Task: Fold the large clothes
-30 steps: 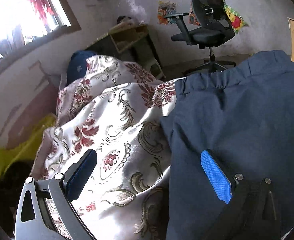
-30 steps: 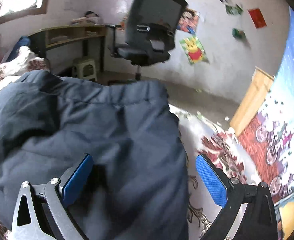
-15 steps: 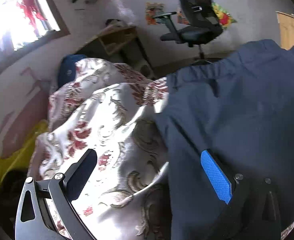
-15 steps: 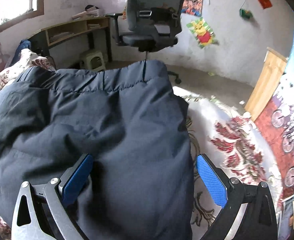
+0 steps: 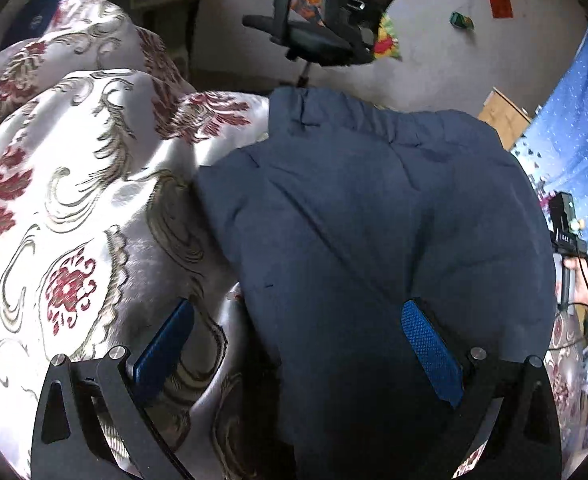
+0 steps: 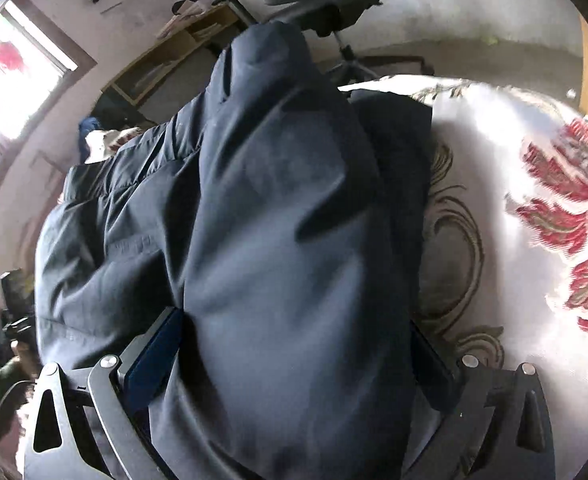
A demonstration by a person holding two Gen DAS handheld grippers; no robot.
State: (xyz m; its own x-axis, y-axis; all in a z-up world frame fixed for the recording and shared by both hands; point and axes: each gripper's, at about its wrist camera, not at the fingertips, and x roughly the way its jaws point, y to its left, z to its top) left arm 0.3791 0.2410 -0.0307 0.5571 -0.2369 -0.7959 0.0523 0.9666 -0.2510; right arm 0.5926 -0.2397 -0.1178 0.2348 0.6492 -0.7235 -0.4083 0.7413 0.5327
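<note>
A bulky navy padded garment [image 5: 373,220] lies on a floral bedspread [image 5: 74,168]. In the left wrist view my left gripper [image 5: 297,344] is open, low over the garment's left edge; its right finger [image 5: 429,344] rests on navy fabric, its left finger [image 5: 166,344] over the bedspread. In the right wrist view a thick raised fold of the garment [image 6: 286,240] fills the gap of my right gripper [image 6: 294,360], whose jaws stand wide apart, so it is open. The fold hides most of the right-hand finger.
A black office chair [image 5: 333,28] stands beyond the bed by a wall with stickers. A wooden desk with shelves [image 6: 182,48] and a bright window [image 6: 18,64] lie at the far left. A hand holding the other gripper [image 5: 565,240] shows at the right edge.
Both grippers swung and dropped closer to the garment. A thick fold of navy fabric has risen between the right gripper's fingers. The left gripper's view turned rightward across the garment.
</note>
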